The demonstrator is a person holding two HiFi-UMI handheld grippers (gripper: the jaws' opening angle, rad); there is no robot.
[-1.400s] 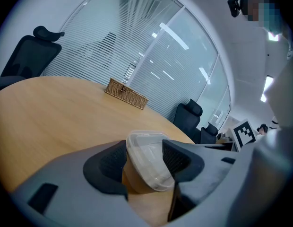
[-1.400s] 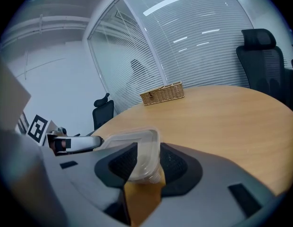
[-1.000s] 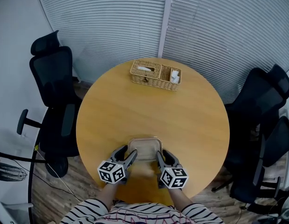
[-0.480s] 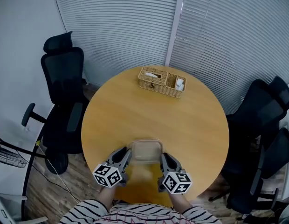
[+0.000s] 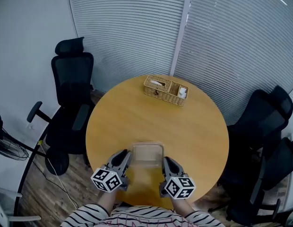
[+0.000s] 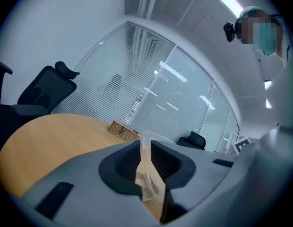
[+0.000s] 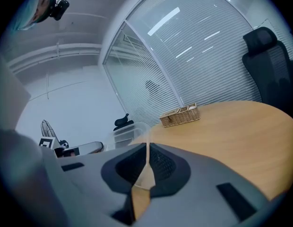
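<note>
I stand in a small office walled with glass and closed white blinds, looking steeply down on a round wooden bench. My landmark is the wicker basket on the far side of the bench. It is split into compartments with something pale in each.

A clear plastic container, rectangular and open-topped, is on the side of the bench across from the basket and well apart from it, close to my body. I hold it from both sides. My left gripper is clenched on the container's left wall, the thin clear plastic pinched flat between the dark ribbed pads of its jaws. My right gripper has its jaws clamped the same way on the right wall. I cannot tell whether the container's base touches the bench.

Both forearms reach forward from my striped sleeves, roughly parallel. The grippers angle slightly inward toward each other and point toward the basket. Each gripper view looks up over the bench at the blinds.

The left cube and right cube on the grippers carry square black-and-white markers.

A black office chair stands to the left of the basket, off the bench's edge. More black chairs stand to the basket's right. A fan sits farther left of the basket, over the wood floor.
</note>
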